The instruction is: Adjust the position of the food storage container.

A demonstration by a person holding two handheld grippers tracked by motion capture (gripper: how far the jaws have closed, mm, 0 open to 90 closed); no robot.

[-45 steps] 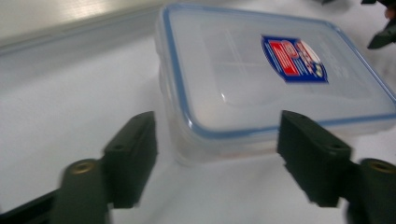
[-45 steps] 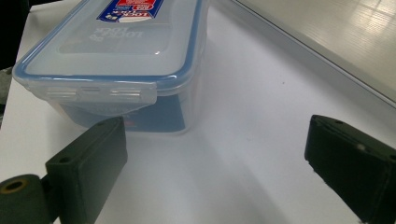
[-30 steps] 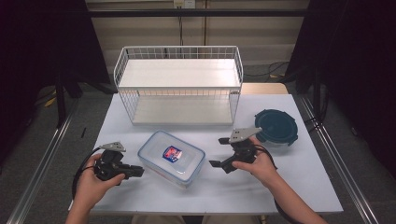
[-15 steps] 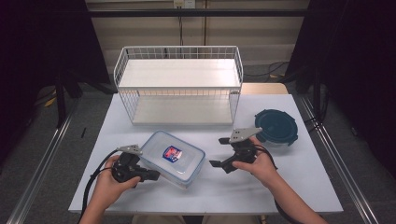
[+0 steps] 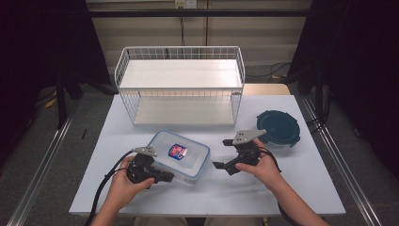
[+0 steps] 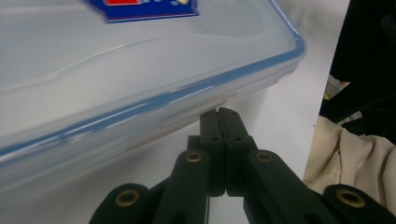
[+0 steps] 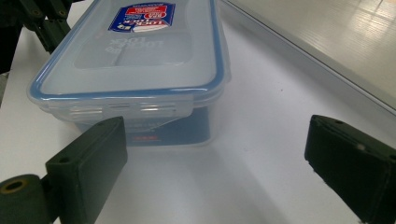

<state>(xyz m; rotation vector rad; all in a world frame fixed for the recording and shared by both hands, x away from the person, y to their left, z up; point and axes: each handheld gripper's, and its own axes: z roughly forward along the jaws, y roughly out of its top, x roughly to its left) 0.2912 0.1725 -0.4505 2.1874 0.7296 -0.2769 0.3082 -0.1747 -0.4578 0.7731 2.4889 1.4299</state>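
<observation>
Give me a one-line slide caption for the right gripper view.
Open right gripper faces the latch end of a clear, blue-sealed lidded container on the white table.

The left gripper has moved right across the counter, its tips now against the box's near edge.

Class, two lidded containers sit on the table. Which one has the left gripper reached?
The clear rectangular container with the blue-rimmed lid and printed label. The left gripper, jaws together, sits at its edge; the round dark teal container lies apart, beyond the right gripper.
</observation>
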